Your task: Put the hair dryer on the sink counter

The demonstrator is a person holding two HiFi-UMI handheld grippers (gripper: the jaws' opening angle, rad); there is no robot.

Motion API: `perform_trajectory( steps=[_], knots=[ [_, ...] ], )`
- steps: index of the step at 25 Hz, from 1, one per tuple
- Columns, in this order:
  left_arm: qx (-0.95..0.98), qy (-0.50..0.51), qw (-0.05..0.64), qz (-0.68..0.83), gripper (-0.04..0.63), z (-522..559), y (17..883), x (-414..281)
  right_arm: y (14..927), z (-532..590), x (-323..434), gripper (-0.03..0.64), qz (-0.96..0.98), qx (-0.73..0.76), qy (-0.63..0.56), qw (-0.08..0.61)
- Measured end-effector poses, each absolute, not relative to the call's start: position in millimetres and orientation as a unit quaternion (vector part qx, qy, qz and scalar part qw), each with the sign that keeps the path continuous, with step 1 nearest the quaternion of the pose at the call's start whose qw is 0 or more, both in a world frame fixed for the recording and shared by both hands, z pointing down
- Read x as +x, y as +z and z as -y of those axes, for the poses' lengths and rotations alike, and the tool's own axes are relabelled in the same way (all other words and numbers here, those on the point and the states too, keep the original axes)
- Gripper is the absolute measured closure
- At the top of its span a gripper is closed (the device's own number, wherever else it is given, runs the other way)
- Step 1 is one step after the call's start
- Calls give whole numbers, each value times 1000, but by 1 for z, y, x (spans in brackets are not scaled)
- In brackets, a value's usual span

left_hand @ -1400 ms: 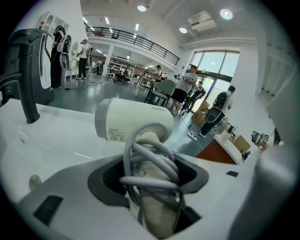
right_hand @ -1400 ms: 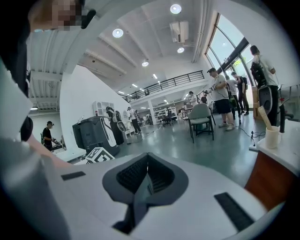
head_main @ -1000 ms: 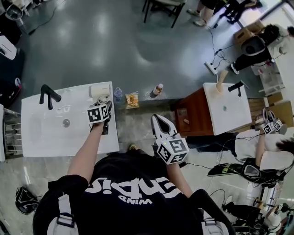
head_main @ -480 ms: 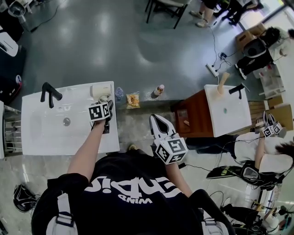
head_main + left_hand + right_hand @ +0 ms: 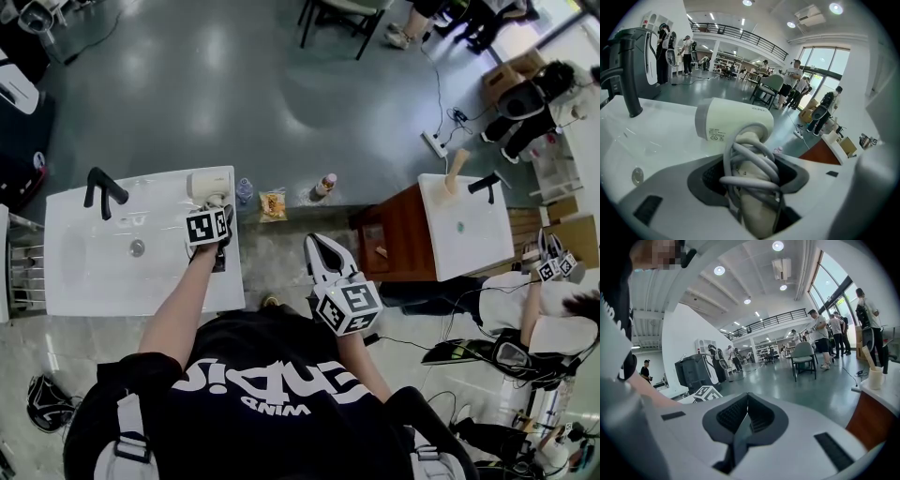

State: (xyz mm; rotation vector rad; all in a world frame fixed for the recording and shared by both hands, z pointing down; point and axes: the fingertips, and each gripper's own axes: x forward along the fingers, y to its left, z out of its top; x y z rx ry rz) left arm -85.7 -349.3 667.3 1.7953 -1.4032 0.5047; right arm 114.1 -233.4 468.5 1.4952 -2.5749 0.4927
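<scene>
A cream-white hair dryer (image 5: 208,183) lies at the far right corner of the white sink counter (image 5: 103,281). Its grey cord is wound round the handle. In the left gripper view the dryer (image 5: 733,124) points its barrel left, low over the counter (image 5: 661,136); whether it rests there I cannot tell. My left gripper (image 5: 214,202) (image 5: 752,171) is shut on the cord-wrapped handle. My right gripper (image 5: 317,241) (image 5: 747,399) hangs to the right of the counter over the floor, shut and holding nothing.
A black faucet (image 5: 101,187) (image 5: 628,70) stands at the counter's far left, and a drain (image 5: 137,247) sits in the basin. Bottles and a snack bag (image 5: 272,202) lie on the floor beyond the counter. A second sink on a wooden cabinet (image 5: 464,225) stands at right, with a person (image 5: 534,300) beside it.
</scene>
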Motion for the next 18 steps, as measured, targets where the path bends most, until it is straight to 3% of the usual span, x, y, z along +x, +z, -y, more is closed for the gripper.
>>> perform_trajectory(
  steps=[18],
  knots=[
    [702,218,380,562,316,351,671,-86,471,233,112,598,851,495,163,60]
  ],
)
